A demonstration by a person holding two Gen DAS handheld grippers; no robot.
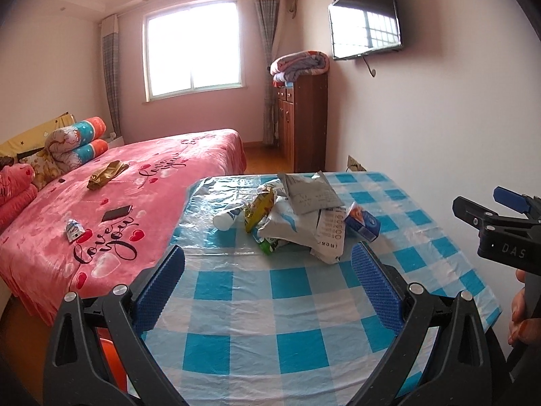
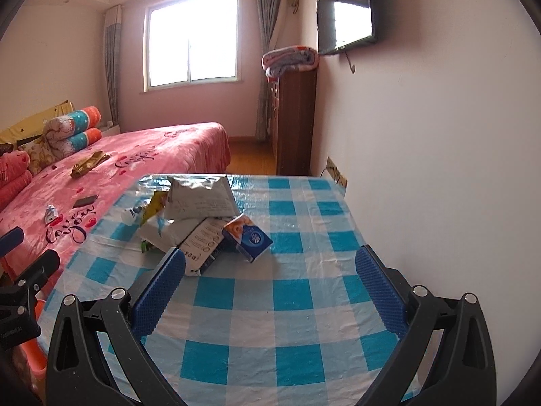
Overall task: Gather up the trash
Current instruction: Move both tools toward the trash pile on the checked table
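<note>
Both tongs are spread wide with nothing in them, left tongs (image 1: 267, 267) and right tongs (image 2: 270, 267) hovering over the checkered bench (image 1: 257, 321). The trash pile (image 1: 297, 216) sits mid-bench toward the far edge, blue carton (image 2: 248, 237) on its right side.

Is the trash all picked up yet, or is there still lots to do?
Nothing looks collected yet. The trash pile lies on the checkered table, with the blue carton at its edge. Both the left gripper and the right gripper are open and hold nothing. A gold wrapper and a small crumpled packet lie on the pink bed. No bin or trash bag is clearly visible.
</note>
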